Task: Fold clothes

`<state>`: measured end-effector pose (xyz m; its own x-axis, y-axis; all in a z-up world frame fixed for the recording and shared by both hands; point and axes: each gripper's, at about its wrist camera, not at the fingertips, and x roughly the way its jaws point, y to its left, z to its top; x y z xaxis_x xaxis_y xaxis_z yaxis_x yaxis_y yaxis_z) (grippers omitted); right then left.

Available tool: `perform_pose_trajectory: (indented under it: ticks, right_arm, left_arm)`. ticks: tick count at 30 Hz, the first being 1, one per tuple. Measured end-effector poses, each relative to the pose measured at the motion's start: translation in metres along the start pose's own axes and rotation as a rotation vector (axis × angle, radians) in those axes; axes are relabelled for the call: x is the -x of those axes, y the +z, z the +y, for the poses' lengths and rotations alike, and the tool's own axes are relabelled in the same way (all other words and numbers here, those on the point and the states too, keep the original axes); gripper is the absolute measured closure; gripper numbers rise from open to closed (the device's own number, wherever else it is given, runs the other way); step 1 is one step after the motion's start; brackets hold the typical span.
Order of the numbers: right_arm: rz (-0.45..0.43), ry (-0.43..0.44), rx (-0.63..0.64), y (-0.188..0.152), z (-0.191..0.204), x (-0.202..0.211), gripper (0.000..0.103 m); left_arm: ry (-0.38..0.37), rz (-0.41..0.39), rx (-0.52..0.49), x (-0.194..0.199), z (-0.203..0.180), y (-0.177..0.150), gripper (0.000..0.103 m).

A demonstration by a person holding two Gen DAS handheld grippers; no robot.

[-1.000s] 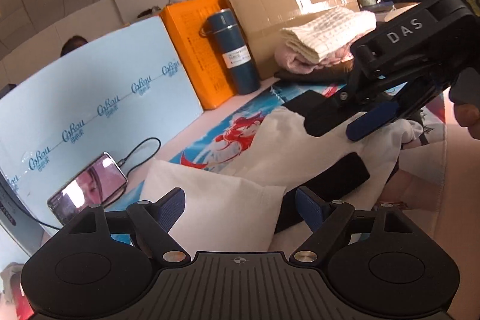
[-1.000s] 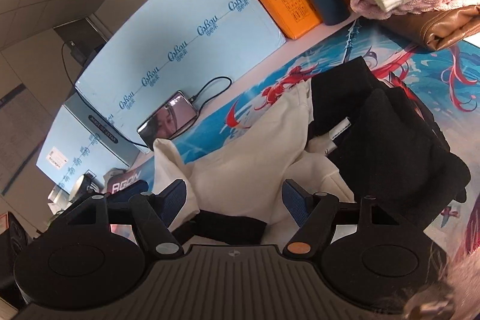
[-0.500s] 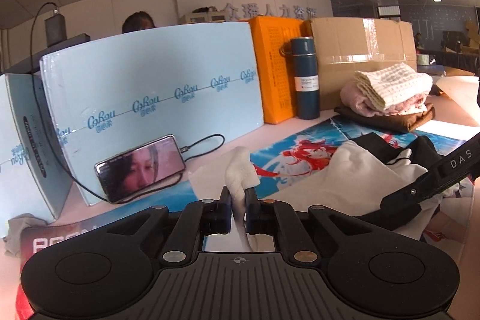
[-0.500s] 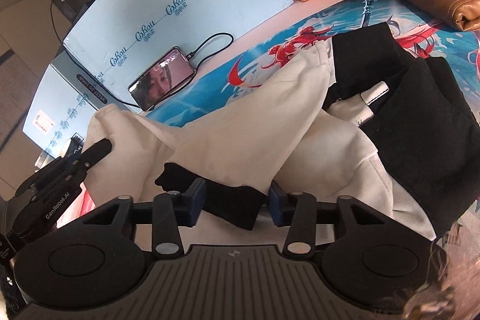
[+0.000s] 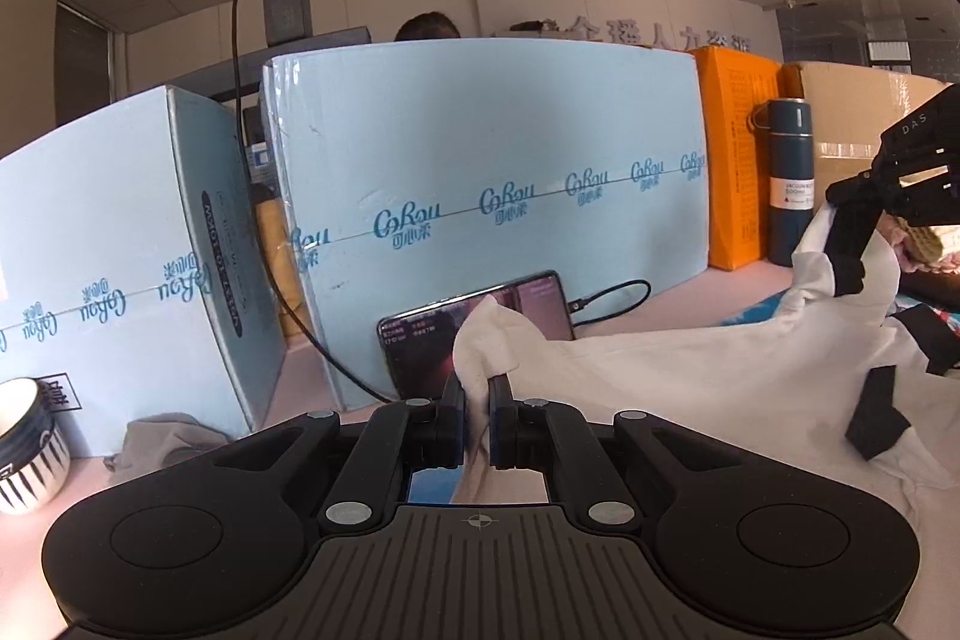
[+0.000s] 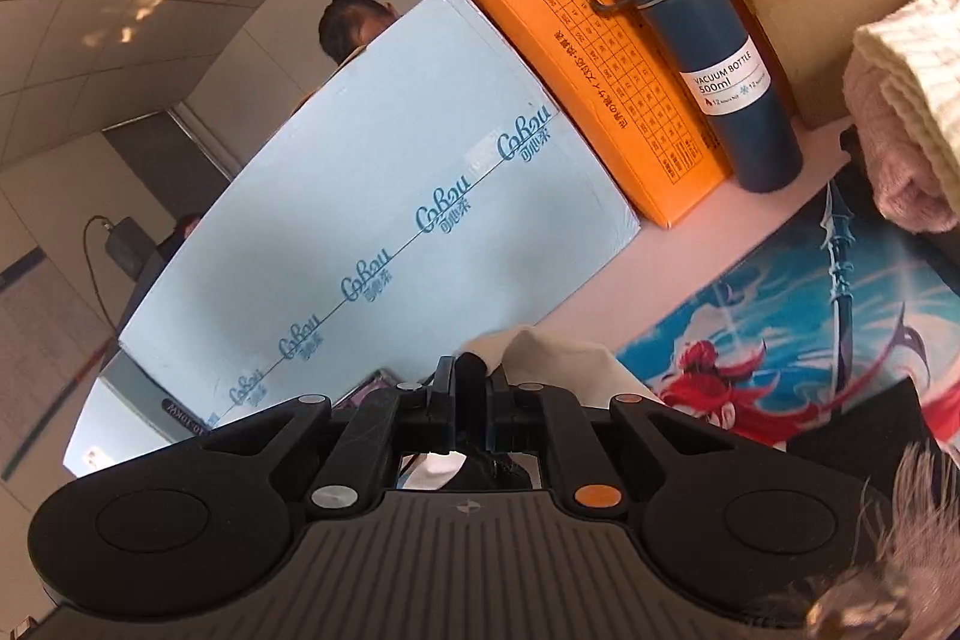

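Left wrist view: the white cotton garment with black trim [image 5: 690, 388] hangs stretched between both claws above the pink tabletop [image 5: 672, 298]; the left gripper [image 5: 476, 394] is clamped tight on a bunched white corner; the right gripper [image 6: 471, 388], jaws pressed together, pinches black trim and white cloth; behind stand a propped smartphone [image 5: 420, 340], pale blue cardboard boxes [image 5: 480, 148], an orange box [image 6: 606, 58], and a dark blue vacuum bottle [image 6: 714, 58].
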<state>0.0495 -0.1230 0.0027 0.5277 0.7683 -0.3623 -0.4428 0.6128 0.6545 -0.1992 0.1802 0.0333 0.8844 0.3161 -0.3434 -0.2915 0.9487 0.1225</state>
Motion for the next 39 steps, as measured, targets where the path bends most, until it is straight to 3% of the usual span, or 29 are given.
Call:
perform_pose_trajectory:
  ticks: [5,8,17,19,21,22,24,28,33,36,39]
  right_arm:
    - [0.090,-0.152,-0.059,0.010,-0.019,-0.085,0.095]
    - [0.135,-0.203,-0.147,0.006,-0.040,-0.116,0.096]
    - [0.134,-0.220,-0.154,0.025,-0.035,-0.155,0.096]
    - [0.150,-0.227,-0.185,0.026,-0.040,-0.167,0.095]
    - [0.170,-0.200,-0.250,0.026,-0.049,-0.173,0.085]
    - [0.162,-0.183,-0.264,0.026,-0.052,-0.173,0.052]
    - [0.118,-0.169,-0.265,0.027,-0.053,-0.164,0.017]
    - [0.182,-0.105,-0.289,0.031,-0.053,-0.146,0.019]
    - [0.404,-0.049,-0.341,0.015,-0.047,-0.142,0.019]
    - [0.435,0.011,-0.347,0.003,-0.037,-0.151,0.019]
    - [0.437,0.097,-0.413,0.002,-0.029,-0.173,0.019]
  left_arm:
    - [-0.035,0.122,0.023,-0.053,0.019,-0.009,0.097]
    - [-0.036,0.169,0.047,-0.073,0.024,-0.016,0.097]
    - [0.010,0.208,0.038,-0.103,0.026,-0.012,0.097]
    - [0.036,0.214,0.041,-0.105,0.028,-0.011,0.089]
    - [0.091,0.219,0.038,-0.105,0.033,-0.011,0.090]
    - [0.125,0.221,0.037,-0.105,0.036,-0.011,0.090]
    - [0.183,0.219,0.047,-0.102,0.045,-0.010,0.090]
    - [0.166,0.178,0.075,-0.088,0.054,-0.006,0.088]
    - [0.070,0.146,0.011,-0.079,0.036,-0.001,0.072]
    - [0.018,0.162,-0.022,-0.084,0.024,-0.005,0.070]
    - [0.014,0.179,-0.046,-0.087,0.019,-0.008,0.070]
